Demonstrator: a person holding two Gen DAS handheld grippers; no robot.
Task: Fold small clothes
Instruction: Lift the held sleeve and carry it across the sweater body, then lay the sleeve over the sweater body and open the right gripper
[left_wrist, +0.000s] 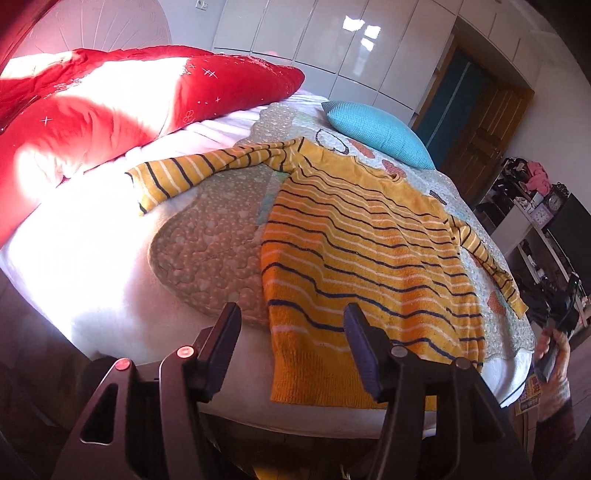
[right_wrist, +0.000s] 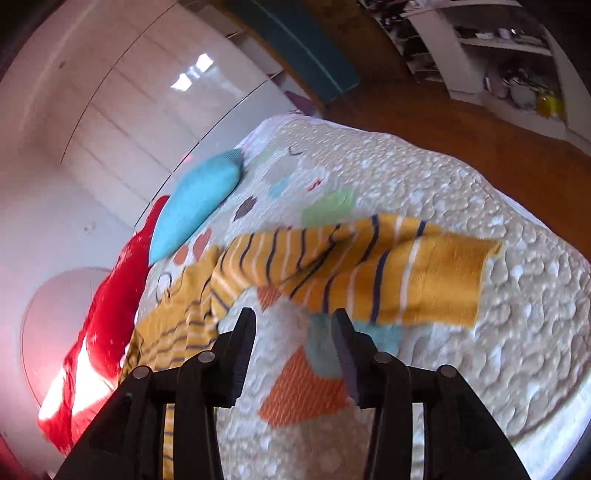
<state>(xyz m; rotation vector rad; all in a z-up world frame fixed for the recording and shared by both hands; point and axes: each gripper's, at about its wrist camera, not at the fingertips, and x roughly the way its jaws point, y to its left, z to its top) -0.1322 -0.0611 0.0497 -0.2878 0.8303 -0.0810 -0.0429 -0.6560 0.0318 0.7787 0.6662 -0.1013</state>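
Note:
A small yellow striped sweater (left_wrist: 362, 251) lies spread flat on the quilted bed cover (left_wrist: 210, 236), both sleeves out to the sides. My left gripper (left_wrist: 291, 314) is open and empty, just above the sweater's bottom hem, which hangs over the bed edge. In the right wrist view my right gripper (right_wrist: 291, 321) is open and empty, just short of the sweater's right sleeve (right_wrist: 373, 273), whose cuff (right_wrist: 461, 280) points to the right. The sweater's body (right_wrist: 177, 317) lies to the left.
A red duvet (left_wrist: 110, 110) is heaped at the bed's head. A blue cushion (left_wrist: 380, 133) lies beyond the sweater; it also shows in the right wrist view (right_wrist: 199, 206). White wardrobes (left_wrist: 332, 48) stand behind. Cluttered shelves (left_wrist: 535, 206) stand at right. The other hand (left_wrist: 554, 354) shows at the bed's right edge.

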